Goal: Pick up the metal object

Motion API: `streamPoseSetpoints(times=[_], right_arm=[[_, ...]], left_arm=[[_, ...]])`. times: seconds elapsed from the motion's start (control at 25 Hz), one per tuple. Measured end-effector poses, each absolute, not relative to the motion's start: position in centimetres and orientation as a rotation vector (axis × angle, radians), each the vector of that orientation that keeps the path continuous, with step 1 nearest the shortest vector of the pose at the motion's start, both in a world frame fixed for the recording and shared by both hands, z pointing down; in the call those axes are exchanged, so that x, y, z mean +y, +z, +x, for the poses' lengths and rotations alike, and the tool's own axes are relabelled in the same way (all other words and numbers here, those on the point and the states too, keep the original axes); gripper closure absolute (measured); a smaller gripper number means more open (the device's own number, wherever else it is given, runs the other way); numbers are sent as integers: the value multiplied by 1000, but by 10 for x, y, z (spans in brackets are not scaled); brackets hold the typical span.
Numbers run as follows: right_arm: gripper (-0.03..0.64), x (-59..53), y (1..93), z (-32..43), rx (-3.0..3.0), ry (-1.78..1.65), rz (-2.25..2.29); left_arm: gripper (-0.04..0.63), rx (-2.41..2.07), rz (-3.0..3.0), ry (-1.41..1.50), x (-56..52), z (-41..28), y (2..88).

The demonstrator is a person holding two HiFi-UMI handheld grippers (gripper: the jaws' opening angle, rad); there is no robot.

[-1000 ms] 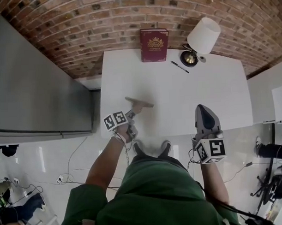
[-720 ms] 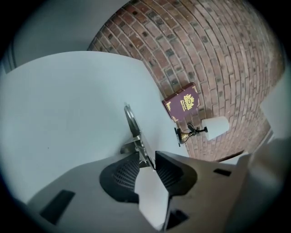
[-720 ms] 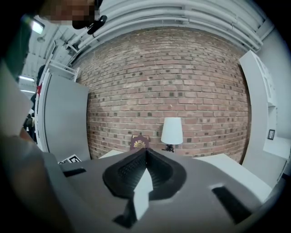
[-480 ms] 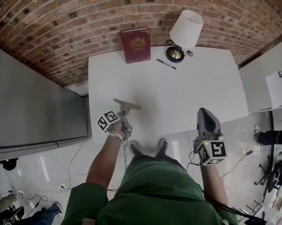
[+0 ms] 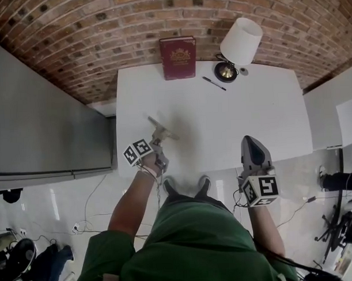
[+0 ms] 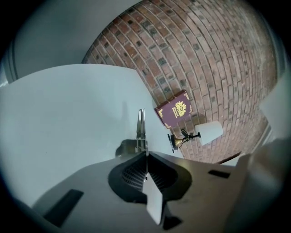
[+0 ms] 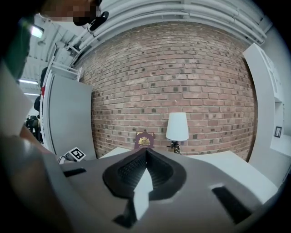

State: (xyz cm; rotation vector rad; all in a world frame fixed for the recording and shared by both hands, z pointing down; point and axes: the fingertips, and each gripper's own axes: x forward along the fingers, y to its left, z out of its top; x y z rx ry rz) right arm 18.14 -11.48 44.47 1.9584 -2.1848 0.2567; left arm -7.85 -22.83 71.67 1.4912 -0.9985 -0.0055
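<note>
The metal object [image 5: 162, 129] is a thin flat bar on a short stem, over the front left part of the white table [image 5: 250, 114]. My left gripper [image 5: 158, 140] has just been closing and is shut on the stem. In the left gripper view the metal object [image 6: 141, 127] sticks up edge-on from between the closed jaws, with its shadow on the table under it. My right gripper [image 5: 252, 147] hangs off the table's front edge at the right, shut with nothing in it; in the right gripper view its jaws meet and point level at the brick wall.
A dark red book [image 5: 177, 49] lies at the table's far edge, with a white-shaded lamp [image 5: 243, 41] and a black pen [image 5: 214, 84] to its right. A tall grey cabinet [image 5: 43, 124] stands left of the table. Cables lie on the floor.
The left gripper's jaws have closed on the metal object's stem, and the bar has turned from nearly level to slanting. The right gripper has shifted slightly.
</note>
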Motion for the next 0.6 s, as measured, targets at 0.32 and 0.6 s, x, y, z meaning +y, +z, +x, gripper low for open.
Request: streamPoseSetpoints(times=[0.32,0.6], right_arm=[[614,-124,448,170,-2246,259,1895],[614,-129,445,157,-2308,248,1839]], left_arm=[[586,-1052,1740,18,-233,-79,658],[586,-1054,1903,-73,-233,-76,590]])
